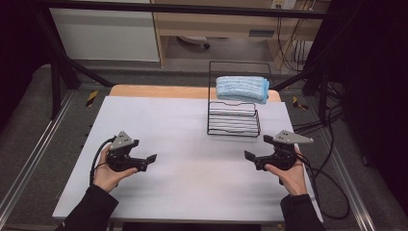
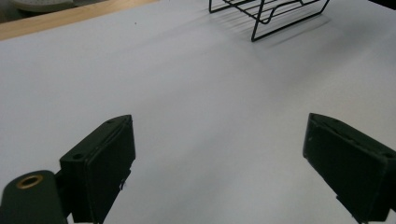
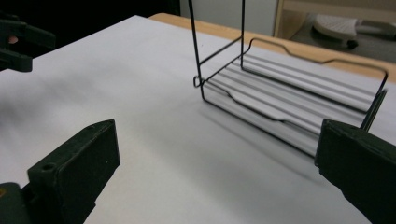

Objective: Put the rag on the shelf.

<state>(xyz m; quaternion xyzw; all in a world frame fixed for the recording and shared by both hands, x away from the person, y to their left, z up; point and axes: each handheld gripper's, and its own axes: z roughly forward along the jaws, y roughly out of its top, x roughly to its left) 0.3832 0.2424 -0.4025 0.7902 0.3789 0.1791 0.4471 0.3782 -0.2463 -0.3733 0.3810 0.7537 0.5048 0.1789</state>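
I hold my left gripper (image 1: 153,158) low over the left part of the surface (image 1: 192,178), nearer the front edge than the back. Its jaws stand wide, with bare white surface between them and nothing held. In the left gripper view, the foot of the wire rack (image 2: 268,14) shows at the top, well apart from the pads.

My right gripper (image 1: 248,156) is over the right part of the surface, level with the left one, and points inward toward it. Its jaws are wide too, and empty. The wire rack (image 1: 233,118) stands just beyond it, toward the back right corner (black wire, two levels). In the right gripper view, its lower shelf (image 3: 289,102) lies bare, and the near corner sits ahead of my jaws, not touching.

A folded blue towel (image 1: 242,88) lies on the rack's upper level, near the back edge. Both grippers are well apart from it.
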